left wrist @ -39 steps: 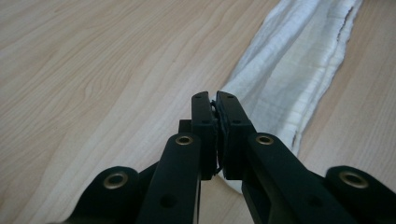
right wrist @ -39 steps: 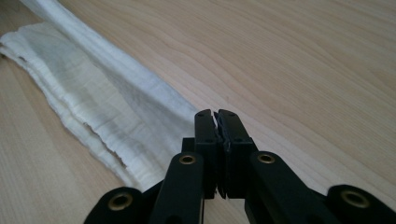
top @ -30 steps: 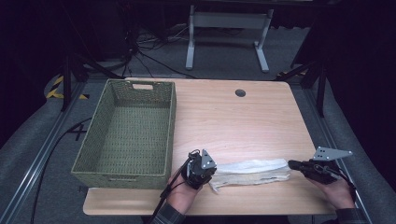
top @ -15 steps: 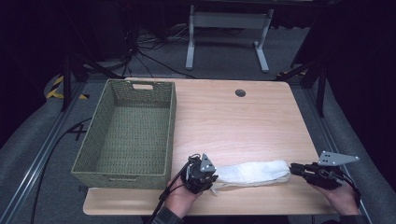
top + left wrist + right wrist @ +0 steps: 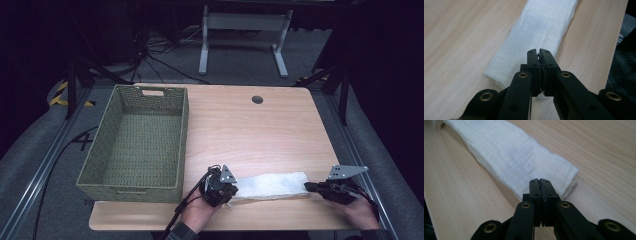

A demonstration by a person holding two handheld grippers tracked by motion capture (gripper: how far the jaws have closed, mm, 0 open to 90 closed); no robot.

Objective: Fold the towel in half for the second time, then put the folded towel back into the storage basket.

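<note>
— What do we have on the desk (image 5: pixel 280 130) right now?

— We see a folded white cloth (image 5: pixel 272 184) lying flat as a long strip along the near edge of the desk, toward the near right corner. A green woven basket (image 5: pixel 135 145) stands on the left half, reaching from the far left corner almost to the near edge, well apart from the cloth's right end and just beside its left end.

— And our two tongs?

— We hold the left tongs (image 5: pixel 231 192) at the left end of the cloth, and the left hand (image 5: pixel 197 212) comes in over the near edge. In the left gripper view the left tongs (image 5: pixel 539 53) have their jaws pressed together, after a brief widening and closing again, with the tips over the cloth (image 5: pixel 534 40). Whether a fold of fabric is pinched between them we cannot tell; only a thin dark line shows between the pads.

— The right side?

— The right tongs (image 5: pixel 307 187) lie level at the right end of the strip, near the right edge of the desk, with the right hand (image 5: pixel 357 212) behind them. In the right gripper view the right tongs (image 5: pixel 540 181) are likewise together, having just closed again, their tips at the cloth's (image 5: pixel 519 157) folded end. We cannot tell if any fabric is caught there either.
</note>
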